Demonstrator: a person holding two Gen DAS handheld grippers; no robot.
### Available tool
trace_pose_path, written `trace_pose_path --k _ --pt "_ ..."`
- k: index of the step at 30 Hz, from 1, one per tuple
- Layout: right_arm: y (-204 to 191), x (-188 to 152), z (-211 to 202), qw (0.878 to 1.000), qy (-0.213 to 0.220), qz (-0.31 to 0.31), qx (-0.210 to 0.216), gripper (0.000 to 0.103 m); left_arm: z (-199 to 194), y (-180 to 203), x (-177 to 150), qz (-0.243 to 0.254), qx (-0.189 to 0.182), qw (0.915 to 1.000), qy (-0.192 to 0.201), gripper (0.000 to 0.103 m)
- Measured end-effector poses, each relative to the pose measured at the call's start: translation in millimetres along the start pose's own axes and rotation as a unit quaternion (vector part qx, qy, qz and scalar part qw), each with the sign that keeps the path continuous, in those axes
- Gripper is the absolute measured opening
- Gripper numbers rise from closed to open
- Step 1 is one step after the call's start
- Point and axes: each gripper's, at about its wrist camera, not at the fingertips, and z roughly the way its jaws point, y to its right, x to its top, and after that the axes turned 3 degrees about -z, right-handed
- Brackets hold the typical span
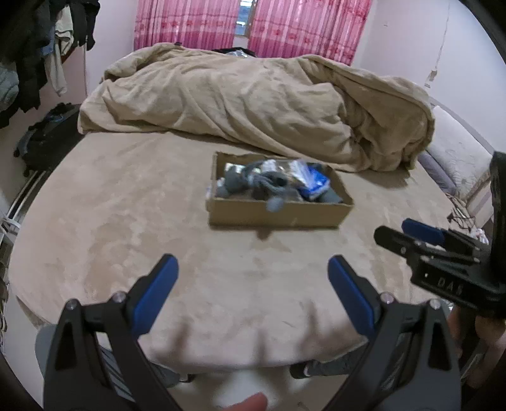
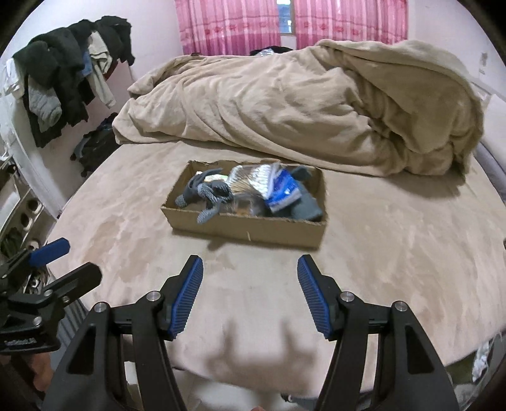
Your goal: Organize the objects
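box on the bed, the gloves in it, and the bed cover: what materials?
Box: plain brown corrugated cardboard by the look, matte, with a ragged torn rim. Gloves: grey knit fabric; the fingertips look textured, perhaps coated, but blur leaves that open. Bed cover: beige plush, fleece or velvet-like, with brushed patches that shade lighter and darker.

— Where's the left camera looking from?

— From the near edge of the bed [image 1: 132, 202], above its own fingers [image 1: 155, 294], tilted down across the mattress toward the far curtains [image 1: 186, 25]. The right gripper [image 1: 408, 235] shows at its right edge.

— And the right camera?

— Same near edge, just to the right, facing the same way, with the left gripper [image 2: 68, 262] at its left edge. Both share the cardboard box [image 2: 253, 232] mid-bed, the rumpled blanket [image 2: 284, 104] beyond, and the pink curtains.
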Motion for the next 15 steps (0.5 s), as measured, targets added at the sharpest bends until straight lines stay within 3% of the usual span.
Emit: trace_pose_path --k 15 --pt "13.5 -29.4 -25.0 1.0 -0.01 0.027 -0.011 0.066 -8.5 22.9 -7.9 0.015 -0.003 0.9998 -0.011 0.096"
